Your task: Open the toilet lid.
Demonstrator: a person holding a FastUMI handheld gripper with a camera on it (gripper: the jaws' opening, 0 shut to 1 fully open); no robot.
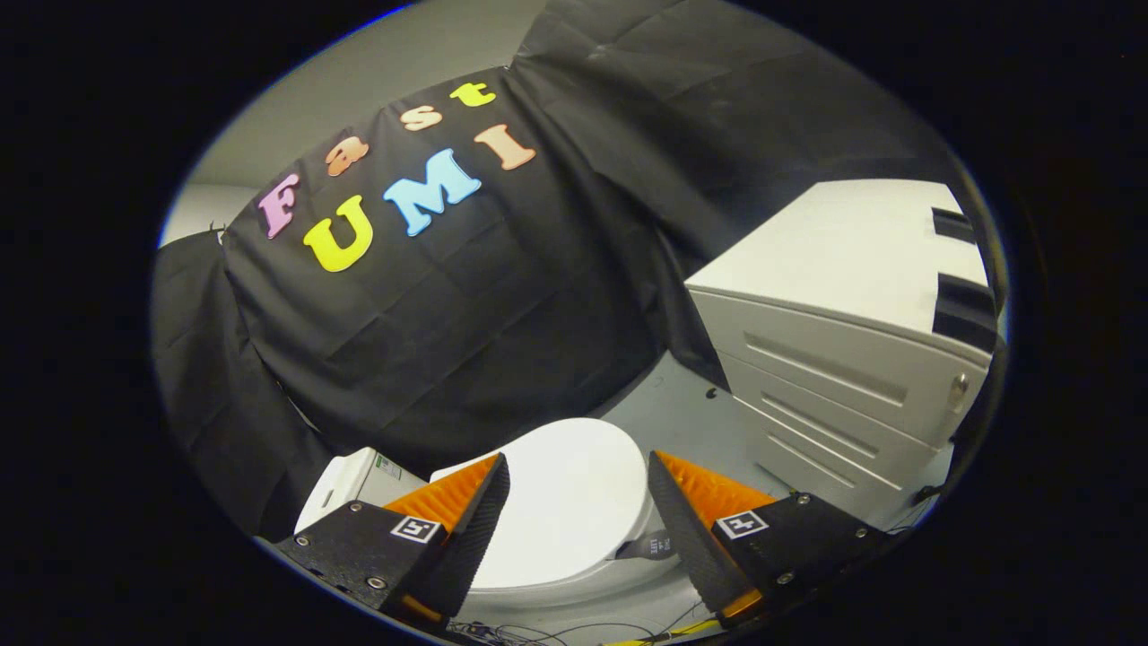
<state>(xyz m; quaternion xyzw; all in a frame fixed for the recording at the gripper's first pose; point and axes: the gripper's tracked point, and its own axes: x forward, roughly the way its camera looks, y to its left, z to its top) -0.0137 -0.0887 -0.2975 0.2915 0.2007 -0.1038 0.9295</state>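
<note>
While toilet lid (569,498) lies closed | fingers (484,502) spread apart above it, grasping nothing | tag writing unreadable

gripper (578,480) fingers apart above closed toilet lid (565,502); white cabinet (834,359) nr

floor (682,404): grey | on it: toilet (565,511), drawer cabinet (843,359), possibly cables (574,631)

Tongs-mounted view (577,467) — above toilet lid (565,502)
</note>
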